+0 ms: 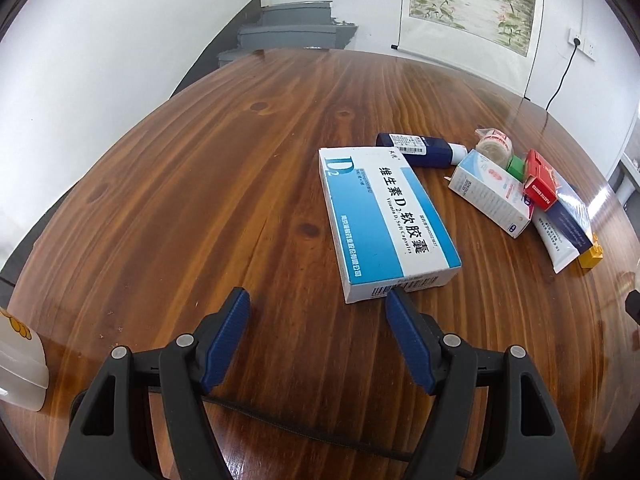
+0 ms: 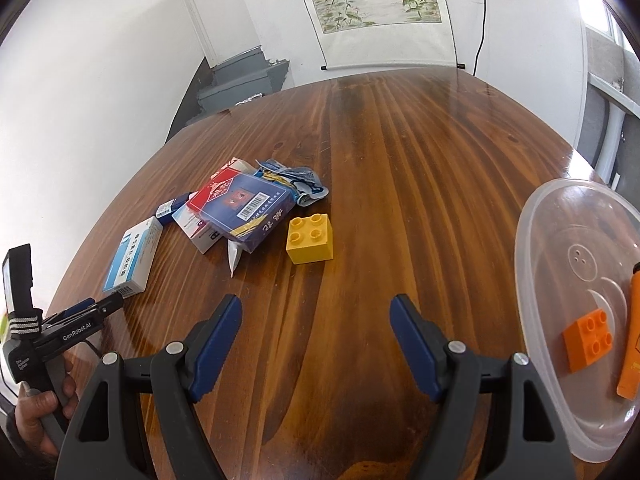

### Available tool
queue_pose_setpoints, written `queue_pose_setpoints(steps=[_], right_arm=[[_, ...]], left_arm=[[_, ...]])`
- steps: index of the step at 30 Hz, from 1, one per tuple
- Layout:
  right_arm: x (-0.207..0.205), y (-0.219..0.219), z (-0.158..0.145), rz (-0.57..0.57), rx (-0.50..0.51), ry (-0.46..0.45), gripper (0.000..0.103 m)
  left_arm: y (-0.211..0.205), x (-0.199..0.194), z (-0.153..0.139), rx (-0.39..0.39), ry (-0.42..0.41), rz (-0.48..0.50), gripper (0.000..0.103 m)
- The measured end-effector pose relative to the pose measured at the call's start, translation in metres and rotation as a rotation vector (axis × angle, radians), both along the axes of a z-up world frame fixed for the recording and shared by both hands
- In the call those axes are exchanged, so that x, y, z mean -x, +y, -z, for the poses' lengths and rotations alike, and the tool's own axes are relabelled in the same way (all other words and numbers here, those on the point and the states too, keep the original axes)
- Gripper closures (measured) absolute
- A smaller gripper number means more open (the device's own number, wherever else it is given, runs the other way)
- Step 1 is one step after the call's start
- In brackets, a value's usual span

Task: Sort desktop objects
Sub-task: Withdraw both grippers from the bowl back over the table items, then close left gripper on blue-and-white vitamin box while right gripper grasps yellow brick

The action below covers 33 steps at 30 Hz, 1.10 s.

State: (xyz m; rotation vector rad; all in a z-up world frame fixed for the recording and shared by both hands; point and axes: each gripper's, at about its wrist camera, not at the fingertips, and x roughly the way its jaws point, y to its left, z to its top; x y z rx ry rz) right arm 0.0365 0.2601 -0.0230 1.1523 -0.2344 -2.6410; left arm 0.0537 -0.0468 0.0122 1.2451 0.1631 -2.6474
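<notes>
Bricks: one yellow brick [image 2: 310, 238], one orange brick [image 2: 589, 344].

Table [image 1: 200, 200]: varnished wood, glossy, strong grain, reflects the wall. Medicine box [image 1: 384, 220]: smooth printed cardboard. Yellow brick [image 2: 310, 238] and orange brick [image 2: 588, 338]: shiny hard plastic. Tub [image 2: 532, 240]: translucent plastic, slightly frosted. Card pack [image 2: 244, 208]: clear glossy film wrap. Gripper pads [image 1: 226, 340]: ribbed blue, matt; frames matt black plastic.
</notes>
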Motion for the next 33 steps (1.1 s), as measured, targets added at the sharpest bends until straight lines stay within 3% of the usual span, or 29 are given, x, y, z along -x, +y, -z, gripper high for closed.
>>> queue_pose_setpoints(steps=[12, 24, 33], right_arm=[[0.042, -0.032, 0.011, -0.037, -0.125, -0.022, 0.023], [0.068, -0.041, 0.020, -0.049, -0.159, -0.031, 0.023], [0.079, -0.036, 0.023, -0.035, -0.151, -0.046, 0.023]], left_arm=[[0.017, 0.017, -0.018, -0.055, 0.035, 0.093, 0.029], [0.008, 0.053, -0.016, -0.119, 0.009, 0.070, 0.029], [0.019, 0.066, -0.014, -0.082, -0.004, 0.087, 0.029]])
